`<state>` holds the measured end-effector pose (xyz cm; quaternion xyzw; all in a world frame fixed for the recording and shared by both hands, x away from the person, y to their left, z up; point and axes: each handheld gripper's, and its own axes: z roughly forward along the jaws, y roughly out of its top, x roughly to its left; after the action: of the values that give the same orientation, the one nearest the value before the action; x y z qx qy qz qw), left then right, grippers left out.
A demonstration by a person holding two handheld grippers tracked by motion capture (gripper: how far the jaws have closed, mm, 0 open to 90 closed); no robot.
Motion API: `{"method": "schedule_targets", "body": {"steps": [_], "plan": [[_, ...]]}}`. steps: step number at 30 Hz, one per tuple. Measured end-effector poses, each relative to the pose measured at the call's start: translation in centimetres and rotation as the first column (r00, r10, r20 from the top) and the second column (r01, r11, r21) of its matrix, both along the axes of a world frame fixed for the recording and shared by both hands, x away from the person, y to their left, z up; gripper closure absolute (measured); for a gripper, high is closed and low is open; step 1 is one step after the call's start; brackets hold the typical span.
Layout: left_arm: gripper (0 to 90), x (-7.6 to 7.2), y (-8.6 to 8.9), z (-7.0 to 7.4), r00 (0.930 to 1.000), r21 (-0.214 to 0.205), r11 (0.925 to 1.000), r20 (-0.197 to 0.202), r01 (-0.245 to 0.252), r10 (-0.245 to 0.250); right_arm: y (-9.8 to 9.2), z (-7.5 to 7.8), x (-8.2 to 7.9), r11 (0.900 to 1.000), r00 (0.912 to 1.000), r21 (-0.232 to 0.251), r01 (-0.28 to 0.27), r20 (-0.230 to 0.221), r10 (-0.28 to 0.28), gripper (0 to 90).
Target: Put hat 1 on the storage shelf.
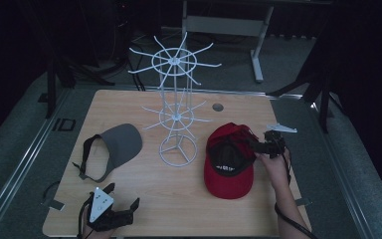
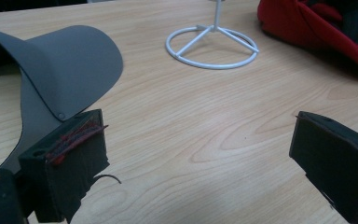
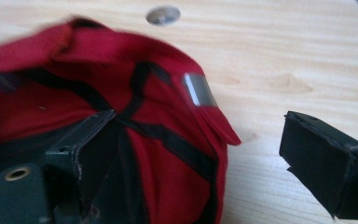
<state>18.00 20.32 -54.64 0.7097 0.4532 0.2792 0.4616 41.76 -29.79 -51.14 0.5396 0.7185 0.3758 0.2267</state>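
Light wooden table point(image 1: 144, 199). White wire rack point(image 1: 177, 149) stands centre; grey visor point(image 1: 119, 144) lies to its left, red cap point(image 1: 229, 172) to its right.

Both grippers are black with blocky padded jaws, trailing black cables; the left gripper point(image 1: 110, 208) carries a grey three-cornered plate.

The red cap point(image 3: 168, 154) is soft matt cloth with black tape seams. The grey visor point(image 2: 70, 70) looks smooth and matt, perhaps plastic. The table point(image 2: 205, 121) is pale wood-grain, the stand point(image 1: 177, 149) glossy white wire.
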Motion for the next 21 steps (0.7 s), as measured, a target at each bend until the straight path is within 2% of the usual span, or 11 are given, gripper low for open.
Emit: {"method": "schedule_targets", "body": {"steps": [2,5,7,8,9,11,12,13,15,17,21], "plan": [[4.4,0.1,0.0,-0.1,0.9999,-0.012,0.9999,-0.01,0.004,-0.004,0.3,-0.8,0.4,0.9998,0.9996,-0.017,-0.006,-0.029,0.006,11.3],[4.4,0.1,0.0,-0.1,0.9999,-0.012,0.9999,-0.013,0.002,-0.002,0.5,-1.0,0.6,0.9997,0.9989,-0.019,-0.015,-0.044,0.015,11.3],[5.0,0.1,0.1,-0.1,0.9999,-0.013,0.9999,-0.014,0.0,0.0,1.2,-1.6,0.8,0.9976,0.9958,-0.054,-0.043,-0.083,0.038,13.7],[5.1,0.1,0.1,-0.1,0.9999,-0.014,0.9999,-0.014,0.0,-0.001,1.8,-2.0,0.8,0.9922,0.994,-0.107,-0.064,-0.096,0.053,23.3],[5.1,0.1,0.2,-0.1,0.9999,-0.018,0.9998,-0.015,0.002,-0.002,1.8,-2.0,0.8,0.9922,0.994,-0.107,-0.064,-0.096,0.053,23.3],[5.1,0.1,0.3,-0.1,0.9999,-0.028,0.9996,-0.012,0.001,-0.001,2.2,-2.4,0.8,0.9895,0.992,-0.12,-0.08,-0.107,0.068,31.8],[5.1,0.1,0.3,-0.1,0.9999,-0.042,0.9991,-0.012,0.002,-0.003,2.4,-2.6,0.6,0.9855,0.9916,-0.144,-0.09,-0.106,0.075,45.4],[5.1,0.1,0.4,-0.1,0.9999,-0.048,0.9988,-0.013,-0.001,0.0,2.4,-2.6,0.6,0.9855,0.9916,-0.144,-0.09,-0.106,0.075,45.4],[5.1,0.1,0.4,-0.1,0.9999,-0.047,0.9989,-0.015,0.002,-0.003,2.6,-2.8,0.6,0.9821,0.9903,-0.158,-0.102,-0.109,0.085,51.4],[5.2,0.2,0.4,-0.1,0.9998,-0.045,0.999,-0.019,0.002,-0.003,2.8,-3.0,0.6,0.975,0.9884,-0.192,-0.113,-0.122,0.091,57.9],[5.5,0.2,0.3,-0.1,0.9998,-0.039,0.9992,-0.02,0.003,-0.003,2.9,-3.2,0.6,0.976,0.989,-0.192,-0.103,-0.124,0.08,63.4]]}}
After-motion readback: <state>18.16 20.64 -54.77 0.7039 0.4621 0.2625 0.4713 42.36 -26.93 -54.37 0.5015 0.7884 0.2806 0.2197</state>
